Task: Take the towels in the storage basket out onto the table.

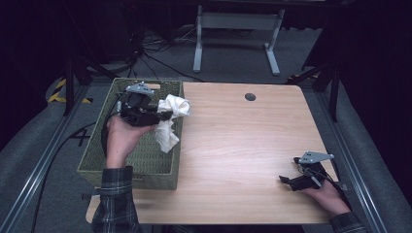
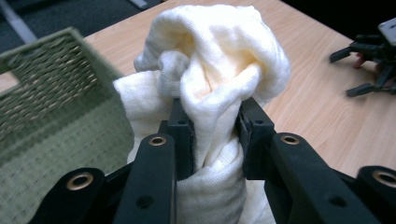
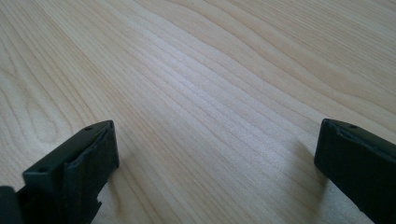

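A crumpled white cloth [image 1: 171,119] hangs over the right rim of a green woven basket [image 1: 104,145] at the table's left side. My left gripper [image 1: 163,115] is shut on the cloth and holds it above the rim. Up close in the left gripper view, the cloth [image 2: 212,70] bulges out above my left gripper [image 2: 215,133], whose two jaws pinch it tight. My right gripper [image 1: 287,178] rests low at the table's front right corner. In the right gripper view it [image 3: 215,158] stands open over bare wood, nothing between the jaws.
The wooden table [image 1: 243,145] has a round cable hole [image 1: 250,96] near its far edge. The basket fills the table's left part. A white desk frame [image 1: 238,29] stands on the floor beyond, with cables lying near it.
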### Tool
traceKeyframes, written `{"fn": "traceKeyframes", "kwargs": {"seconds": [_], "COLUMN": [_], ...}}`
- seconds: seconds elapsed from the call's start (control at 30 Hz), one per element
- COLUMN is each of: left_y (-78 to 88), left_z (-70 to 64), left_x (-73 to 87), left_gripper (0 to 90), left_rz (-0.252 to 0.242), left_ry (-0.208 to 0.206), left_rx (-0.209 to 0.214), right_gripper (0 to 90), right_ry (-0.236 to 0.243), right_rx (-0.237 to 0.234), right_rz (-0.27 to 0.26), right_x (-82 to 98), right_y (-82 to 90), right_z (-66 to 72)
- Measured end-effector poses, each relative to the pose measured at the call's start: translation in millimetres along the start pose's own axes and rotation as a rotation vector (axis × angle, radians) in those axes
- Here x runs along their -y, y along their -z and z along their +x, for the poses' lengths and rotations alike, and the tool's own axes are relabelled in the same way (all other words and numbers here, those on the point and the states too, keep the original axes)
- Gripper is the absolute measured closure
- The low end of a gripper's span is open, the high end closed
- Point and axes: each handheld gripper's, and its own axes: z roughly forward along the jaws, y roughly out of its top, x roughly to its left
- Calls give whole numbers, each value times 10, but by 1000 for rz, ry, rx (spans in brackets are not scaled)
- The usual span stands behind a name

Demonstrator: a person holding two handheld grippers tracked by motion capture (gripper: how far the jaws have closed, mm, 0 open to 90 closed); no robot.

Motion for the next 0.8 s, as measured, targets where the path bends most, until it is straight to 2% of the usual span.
{"fn": "traceKeyframes", "kwargs": {"seconds": [0.37,0.63,0.8], "left_y": [-320,-512,-609], "left_z": [-285,-431,-535], "left_x": [-253,-344,-381], "left_gripper": [715,715,715], "left_rz": [22,31,24], "left_ry": [-53,-82,-101], "left_rx": [66,99,137], "right_gripper": [0,0,0], "right_ry": [0,0,0], "right_rx": [0,0,0], "right_rz": [1,0,0], "right_x": [0,0,0], "right_y": [1,0,0], "right_z": [0,0,0]}}
